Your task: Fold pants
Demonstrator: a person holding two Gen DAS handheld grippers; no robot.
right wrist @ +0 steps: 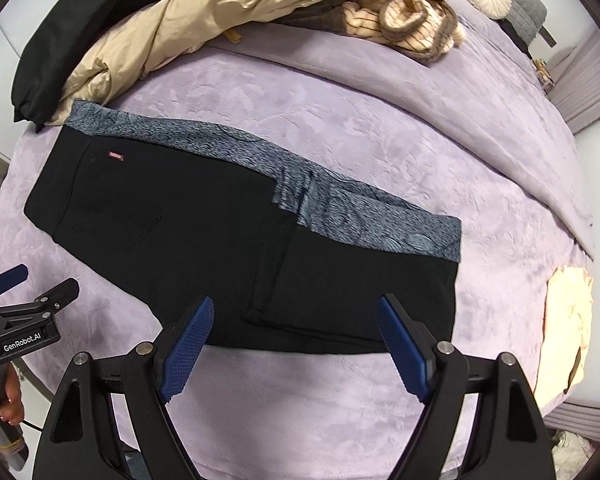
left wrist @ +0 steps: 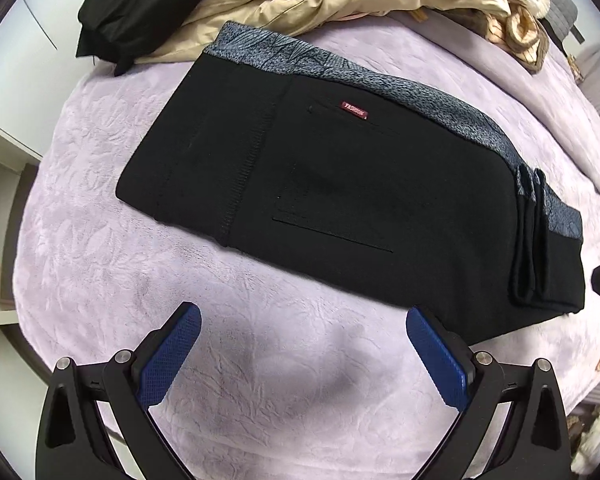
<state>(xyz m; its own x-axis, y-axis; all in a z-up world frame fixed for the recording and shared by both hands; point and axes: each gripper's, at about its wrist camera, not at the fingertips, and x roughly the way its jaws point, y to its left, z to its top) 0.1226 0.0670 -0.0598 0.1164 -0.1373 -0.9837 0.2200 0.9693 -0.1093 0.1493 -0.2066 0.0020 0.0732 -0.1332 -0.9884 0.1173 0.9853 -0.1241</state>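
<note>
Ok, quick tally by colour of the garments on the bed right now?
Black with grey band: 1, the folded pants
Plain black: 1, black garment
Beige: 1, beige jacket
Cream striped: 1, striped knit
Total: 4

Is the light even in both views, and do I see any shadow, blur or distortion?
Left wrist view: soft light, a grey shadow on the purple blanket between the left gripper fingers; strong fisheye bending. Right wrist view: the black pants show little detail; edges curve, no obvious motion blur.
</note>
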